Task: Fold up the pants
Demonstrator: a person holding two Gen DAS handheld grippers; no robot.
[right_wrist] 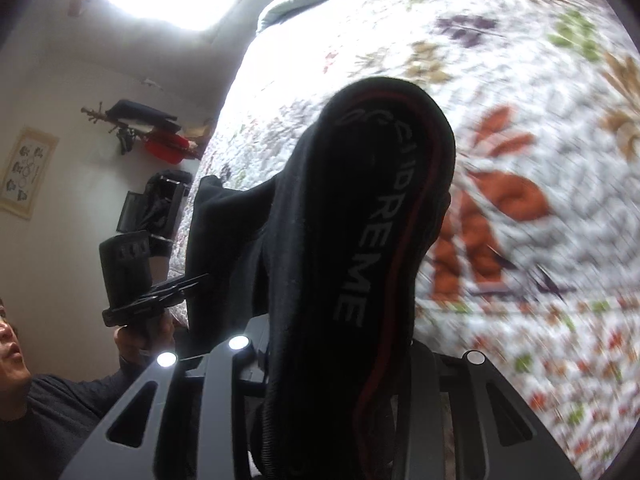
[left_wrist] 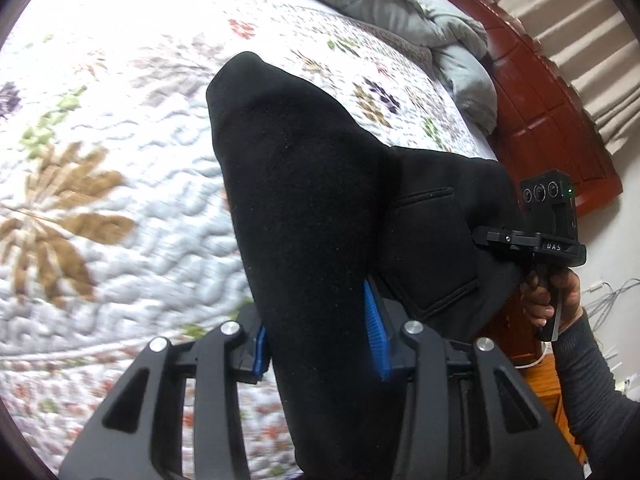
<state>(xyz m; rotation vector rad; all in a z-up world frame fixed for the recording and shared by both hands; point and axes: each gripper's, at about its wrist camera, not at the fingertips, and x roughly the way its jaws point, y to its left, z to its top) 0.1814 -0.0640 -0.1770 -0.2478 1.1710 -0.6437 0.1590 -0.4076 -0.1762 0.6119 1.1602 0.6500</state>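
The pants point(left_wrist: 320, 208) hang above the bed point(left_wrist: 120, 160), one part between the fingers of the left hand-held gripper point(left_wrist: 320, 344), another in the right hand-held gripper point(right_wrist: 340, 368). A pillow point(left_wrist: 400, 4) lies at the bed's far end against the headboard point(left_wrist: 540, 100).

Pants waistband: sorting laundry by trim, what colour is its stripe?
Red stripe along the black pants waistband; clearest in the right wrist view.
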